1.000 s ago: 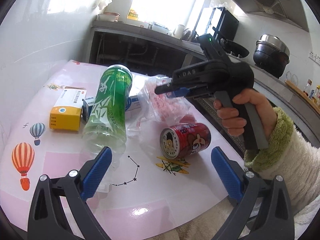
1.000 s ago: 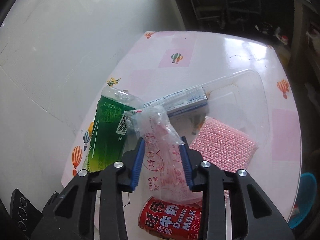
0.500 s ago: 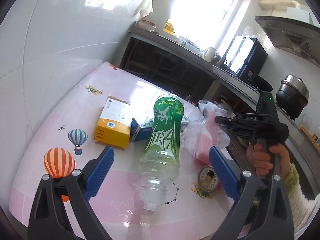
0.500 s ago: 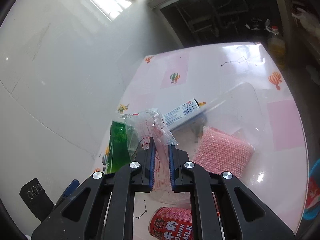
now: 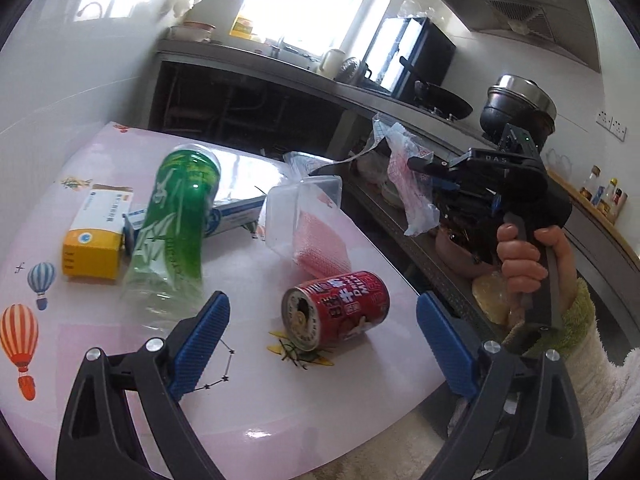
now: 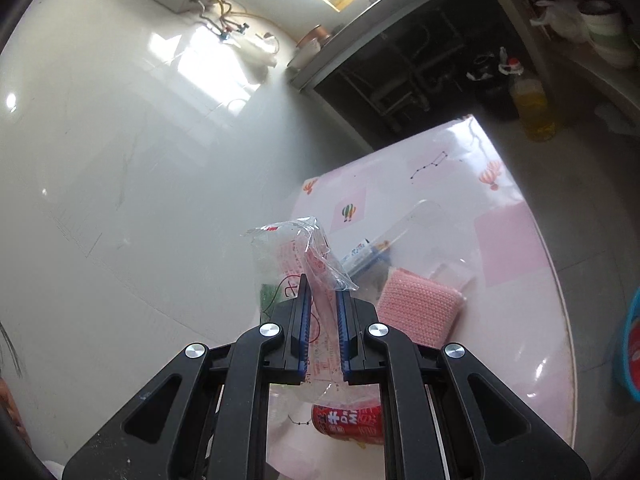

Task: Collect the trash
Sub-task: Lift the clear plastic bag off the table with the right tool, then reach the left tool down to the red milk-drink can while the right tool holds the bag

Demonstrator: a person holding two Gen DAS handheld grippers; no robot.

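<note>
My right gripper (image 6: 322,300) is shut on a crumpled clear plastic wrapper (image 6: 298,256) with red print, held up off the pink table. In the left wrist view that wrapper (image 5: 408,184) hangs from the right gripper (image 5: 420,166) beyond the table's right edge. My left gripper (image 5: 320,332) stands open and empty over the table's near part. Just ahead of it a red milk can (image 5: 336,310) lies on its side. A green plastic bottle (image 5: 176,220) lies to the left of the can.
A yellow and white box (image 5: 96,236), a blue and white carton (image 5: 236,216), and a clear tub over a pink sponge (image 5: 316,244) sit on the pink table (image 5: 248,400). A kitchen counter with a pot (image 5: 516,108) runs on the right. A blue bucket (image 6: 630,348) stands on the floor.
The right gripper shut on the plastic wrapper and lifted it off the table, carrying it to the right past the edge. The left wrist view swung over the table and back toward the can.
</note>
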